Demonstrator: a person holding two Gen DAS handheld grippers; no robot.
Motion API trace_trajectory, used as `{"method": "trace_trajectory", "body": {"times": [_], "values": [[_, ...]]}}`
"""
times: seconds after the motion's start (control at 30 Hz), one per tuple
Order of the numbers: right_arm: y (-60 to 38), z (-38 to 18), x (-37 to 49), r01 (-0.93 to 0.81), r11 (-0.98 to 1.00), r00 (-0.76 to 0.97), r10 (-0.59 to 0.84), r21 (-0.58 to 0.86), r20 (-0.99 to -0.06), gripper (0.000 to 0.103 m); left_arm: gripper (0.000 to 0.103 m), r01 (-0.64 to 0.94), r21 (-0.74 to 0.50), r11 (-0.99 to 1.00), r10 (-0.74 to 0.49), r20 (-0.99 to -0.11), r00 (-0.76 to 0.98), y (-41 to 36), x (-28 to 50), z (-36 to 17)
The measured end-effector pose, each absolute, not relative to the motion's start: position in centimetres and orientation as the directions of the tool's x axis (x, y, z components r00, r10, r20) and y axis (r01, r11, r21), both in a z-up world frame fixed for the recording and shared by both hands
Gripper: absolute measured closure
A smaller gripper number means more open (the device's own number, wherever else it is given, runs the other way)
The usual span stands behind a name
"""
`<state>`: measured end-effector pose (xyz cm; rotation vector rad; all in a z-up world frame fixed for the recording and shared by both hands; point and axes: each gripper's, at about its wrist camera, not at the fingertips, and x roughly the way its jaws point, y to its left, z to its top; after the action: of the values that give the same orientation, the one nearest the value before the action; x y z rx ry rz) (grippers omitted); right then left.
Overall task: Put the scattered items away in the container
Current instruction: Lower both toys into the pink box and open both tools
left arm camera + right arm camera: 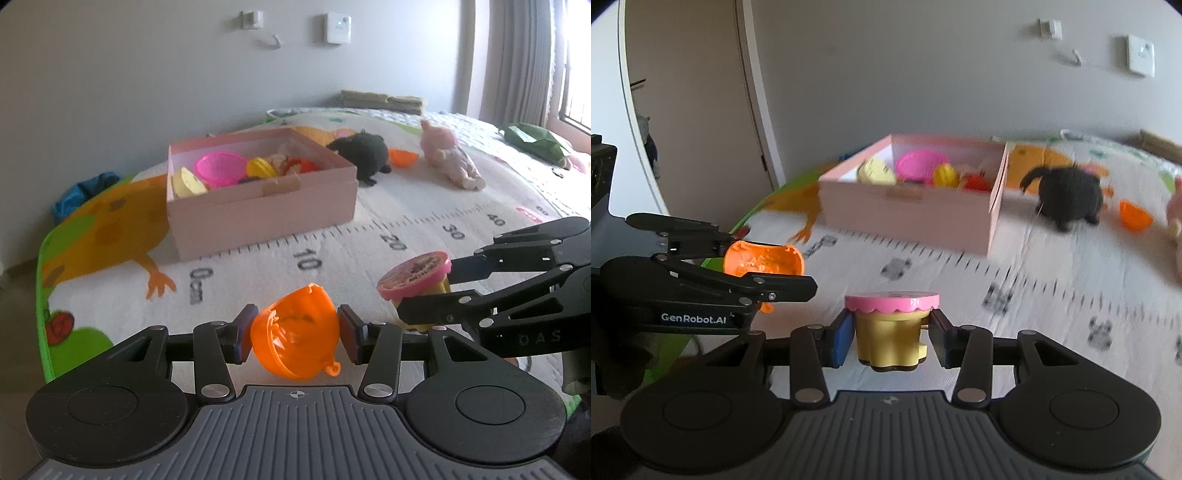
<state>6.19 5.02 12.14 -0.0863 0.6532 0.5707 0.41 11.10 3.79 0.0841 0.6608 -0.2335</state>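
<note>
We see the left gripper (pixel 295 334) clamping the orange half-shell (pixel 295 332) at lower centre; the right gripper (pixel 889 338) clamps the yellow cup (pixel 888 339); the pink box (pixel 258 199) upper left, contents partly hidden

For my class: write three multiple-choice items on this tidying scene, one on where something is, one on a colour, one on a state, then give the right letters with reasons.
1. Where does the black plush toy lie?
A. inside the box
B. on the mat beside the pink box
C. between the jaws

2. What colour is the lid of the yellow cup?
A. pink
B. green
C. blue

3. What is the state of the left gripper?
A. open and empty
B. out of view
C. shut on the orange half-shell

Answers:
1 B: it sits on the mat against the box's right end.
2 A: a pink scalloped lid tops the cup in the right gripper.
3 C: both pads press the shell's sides.
</note>
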Motion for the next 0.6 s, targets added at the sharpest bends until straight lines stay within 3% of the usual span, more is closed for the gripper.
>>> {"method": "trace_trajectory", "body": {"times": [0.43,0.5,0.53,0.6], "values": [[8.2,16.4,15.5,-0.523,0.845,0.796,0.437,-0.113,-0.419,0.060,0.051,0.155,0.032,0.987,-0.124,-0.451,0.884,13.0,10.3,9.2],[8.8,16.1,16.9,-0.502,0.855,0.817,0.420,-0.132,-0.394,0.054,0.051,0.131,0.033,0.991,-0.104,-0.432,0.896,13.4,12.3,9.7],[8.8,16.0,17.3,-0.494,0.860,0.821,0.413,-0.130,-0.394,0.045,0.050,0.115,0.032,0.993,-0.091,-0.422,0.902,13.5,13.1,9.8],[8.9,15.7,17.8,-0.485,0.868,0.824,0.411,-0.110,-0.390,0.040,0.036,0.087,0.025,0.996,-0.069,-0.406,0.911,13.9,14.4,9.8]]}}
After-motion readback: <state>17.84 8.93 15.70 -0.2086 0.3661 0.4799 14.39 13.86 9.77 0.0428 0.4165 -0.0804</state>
